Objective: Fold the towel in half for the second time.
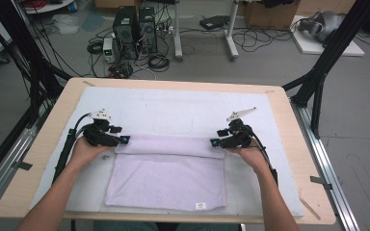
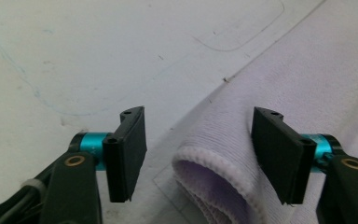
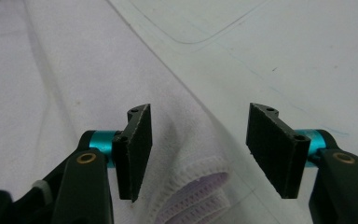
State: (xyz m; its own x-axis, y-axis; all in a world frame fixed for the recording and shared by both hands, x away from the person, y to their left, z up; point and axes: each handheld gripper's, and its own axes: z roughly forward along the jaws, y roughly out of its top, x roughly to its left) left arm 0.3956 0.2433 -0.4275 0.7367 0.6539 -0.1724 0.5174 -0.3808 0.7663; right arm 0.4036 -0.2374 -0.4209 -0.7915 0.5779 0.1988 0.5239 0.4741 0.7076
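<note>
The lavender towel [image 1: 168,175] lies flat on the white mat [image 1: 183,108] that covers the wooden table [image 1: 50,144], toward the person's side. Its far portion has been turned over toward the person, making a doubled band along the far edge; a small label shows at the near right corner. Judged from this lie, one fold is laid and just let go. At least one further fold, and any squaring of the edges, appears to remain.

Left side: the left gripper [image 1: 125,140] sits at the left end of the folded band, held low and pointing inward along it. In the left gripper view its jaws stand apart, with the rolled hem of the towel lying between them and neither pad pressing on it. The left hand [image 1: 87,149] rests low over the mat, forearm coming in from the near edge.

Right side: the right gripper [image 1: 214,142] mirrors it at the right end of the band, pointing inward. Its jaws are likewise apart, the stitched corner lying loose between them. The right hand [image 1: 250,155] sits at matching height.
</note>
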